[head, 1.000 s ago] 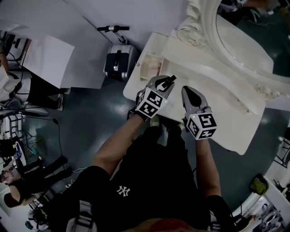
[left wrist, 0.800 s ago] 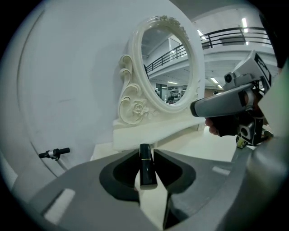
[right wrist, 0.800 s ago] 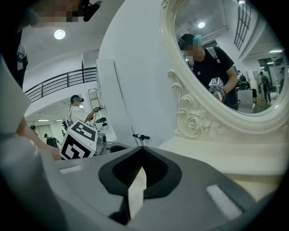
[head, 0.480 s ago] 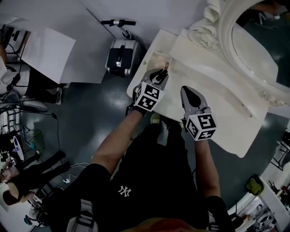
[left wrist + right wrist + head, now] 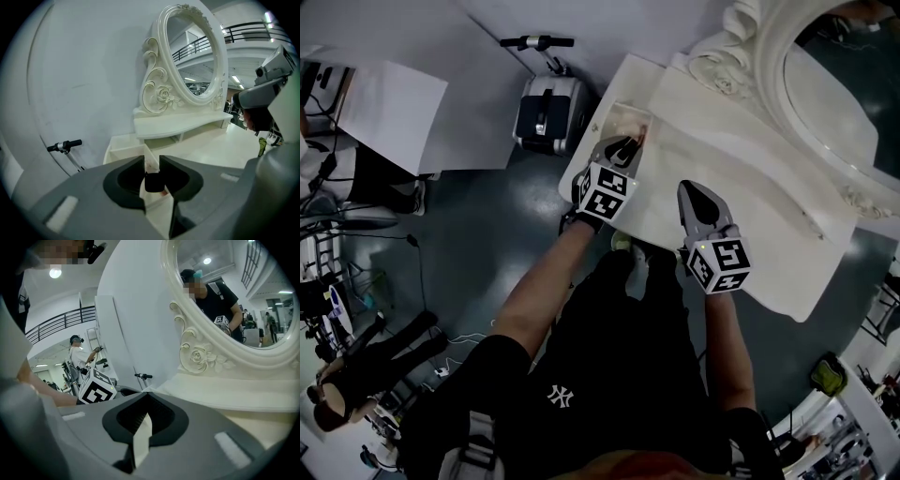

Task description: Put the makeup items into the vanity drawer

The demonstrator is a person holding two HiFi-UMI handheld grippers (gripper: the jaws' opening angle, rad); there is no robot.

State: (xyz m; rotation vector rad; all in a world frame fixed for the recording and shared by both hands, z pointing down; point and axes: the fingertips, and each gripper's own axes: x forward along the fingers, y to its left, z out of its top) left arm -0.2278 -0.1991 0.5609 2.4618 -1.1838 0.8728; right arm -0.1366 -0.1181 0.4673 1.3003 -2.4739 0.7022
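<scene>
Vanity drawer (image 5: 617, 120) stands open by left gripper (image 5: 151, 164) clamping dark makeup item (image 5: 153, 182); right gripper (image 5: 146, 395) closed.

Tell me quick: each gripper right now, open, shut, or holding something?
Left gripper: shut on a small dark makeup item.
Right gripper: shut, nothing between its jaws.
</scene>
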